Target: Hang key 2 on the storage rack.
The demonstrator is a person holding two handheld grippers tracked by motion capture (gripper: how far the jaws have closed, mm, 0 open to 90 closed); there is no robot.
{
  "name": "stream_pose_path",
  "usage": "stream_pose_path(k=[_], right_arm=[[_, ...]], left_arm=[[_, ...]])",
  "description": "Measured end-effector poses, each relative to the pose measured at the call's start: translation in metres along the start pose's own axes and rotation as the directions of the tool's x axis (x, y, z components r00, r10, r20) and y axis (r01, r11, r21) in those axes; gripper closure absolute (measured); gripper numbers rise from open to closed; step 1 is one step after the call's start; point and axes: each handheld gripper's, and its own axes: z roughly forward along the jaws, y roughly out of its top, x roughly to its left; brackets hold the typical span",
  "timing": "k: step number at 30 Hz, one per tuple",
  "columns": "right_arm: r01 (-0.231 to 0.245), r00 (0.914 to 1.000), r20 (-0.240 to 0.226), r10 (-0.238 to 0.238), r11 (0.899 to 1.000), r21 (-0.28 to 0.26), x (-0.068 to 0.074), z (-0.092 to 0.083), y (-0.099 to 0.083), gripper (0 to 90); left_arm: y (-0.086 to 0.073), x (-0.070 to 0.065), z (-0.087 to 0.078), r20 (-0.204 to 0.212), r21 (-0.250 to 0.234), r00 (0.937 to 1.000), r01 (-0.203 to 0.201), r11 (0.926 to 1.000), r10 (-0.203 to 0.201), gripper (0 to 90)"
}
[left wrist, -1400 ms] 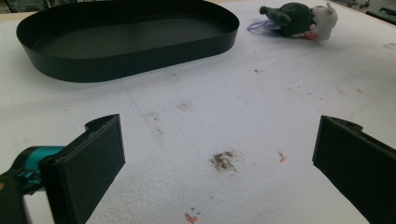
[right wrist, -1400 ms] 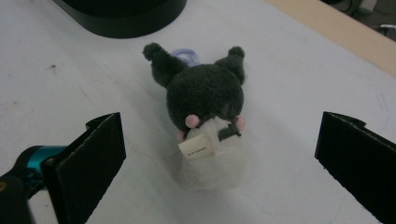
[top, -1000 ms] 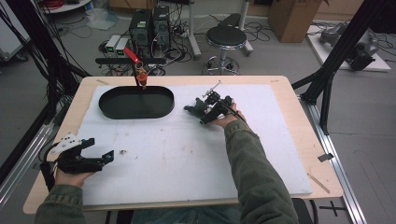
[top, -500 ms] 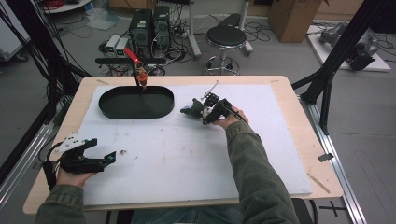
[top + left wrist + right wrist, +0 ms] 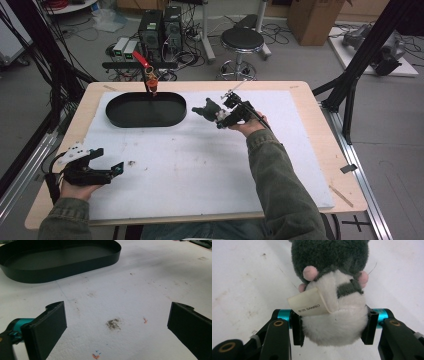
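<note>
Right tongs (image 5: 218,116) pinch the plush toy (image 5: 206,108) by its white underside, lifted just off the bench (image 5: 210,165) beside the black tray (image 5: 145,109). Left tongs (image 5: 107,161) spread, idle. Pickup done; placing remains, likely in the tray.

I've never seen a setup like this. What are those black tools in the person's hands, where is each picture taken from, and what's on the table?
A person sits at a table holding a handheld two-jaw gripper in each hand. The high view looks down from above; the other two pictures come from cameras riding on each gripper. The right gripper is shut on a small dark grey and white plush toy with pink paws and a paper tag. The left gripper hangs open above the white foam sheet, holding nothing. A black oval tray lies at the far left.
</note>
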Motion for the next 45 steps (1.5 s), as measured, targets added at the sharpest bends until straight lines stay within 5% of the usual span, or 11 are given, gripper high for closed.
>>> stream_pose_path(k=[13, 30, 39, 45], right_arm=[[0.034, 0.9988, -0.034, -0.037, 0.996, -0.079, 0.014, -0.032, 0.028, 50.0], [0.037, 0.9981, -0.047, -0.04, 0.998, -0.054, 0.021, -0.036, 0.056, 49.9], [0.053, 0.9969, -0.054, -0.057, 0.995, -0.08, 0.025, -0.04, 0.076, 49.9], [0.023, 0.9976, -0.063, -0.03, 0.994, -0.107, 0.024, -0.039, 0.081, 49.9]], left_arm=[[0.0, 0.002, -0.002, -0.007, -0.007, 1.0, 0.001, 1.0, -0.001, 2.5], [0.001, 0.004, -0.002, -0.015, -0.015, 0.9998, 0.009, 0.9999, -0.009, 2.5], [0.002, 0.004, -0.004, -0.006, -0.034, 0.9998, 0.018, 0.9993, -0.018, 2.5], [0.002, 0.006, -0.003, 0.002, -0.046, 0.9995, 0.032, 0.9984, -0.032, 2.5]])
